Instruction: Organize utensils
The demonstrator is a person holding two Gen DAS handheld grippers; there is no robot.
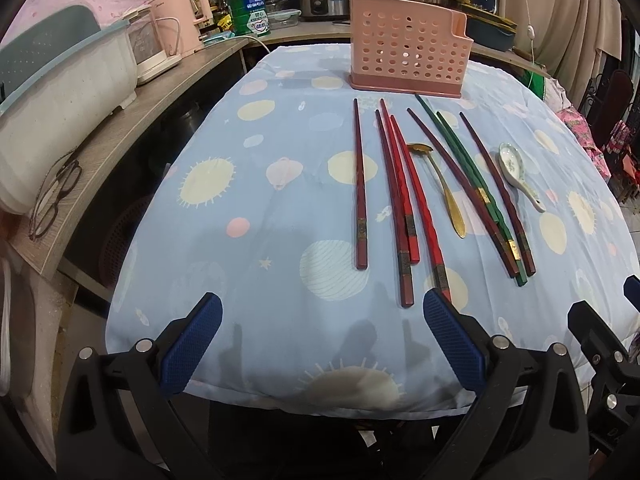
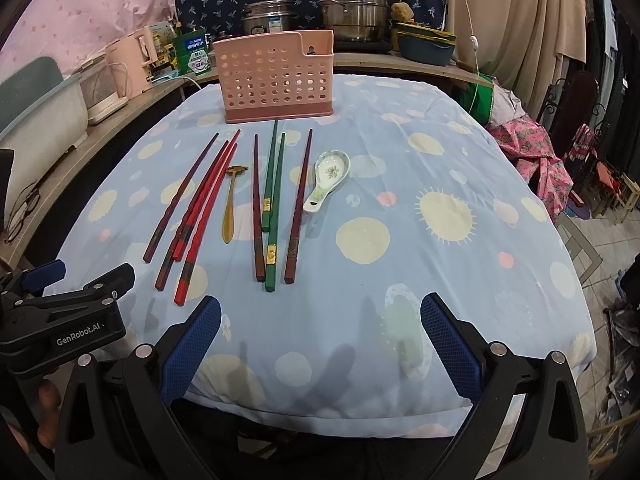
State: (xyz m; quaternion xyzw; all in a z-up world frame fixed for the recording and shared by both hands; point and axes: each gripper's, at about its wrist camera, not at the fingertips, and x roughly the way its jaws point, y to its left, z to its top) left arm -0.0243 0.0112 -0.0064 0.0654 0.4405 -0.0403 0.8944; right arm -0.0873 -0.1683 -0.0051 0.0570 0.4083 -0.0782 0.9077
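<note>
A pink perforated utensil holder stands upright at the far middle of the table. In front of it lie several chopsticks: dark red ones, bright red ones and green ones. A gold spoon lies among them. A white ceramic spoon lies to their right. My left gripper is open and empty above the table's near edge. My right gripper is open and empty, to the right of the left one.
The table carries a light blue cloth with sun and planet prints. A wooden shelf on the left holds a white box, pink appliances and glasses. Steel pots stand behind. Pink cloth hangs right.
</note>
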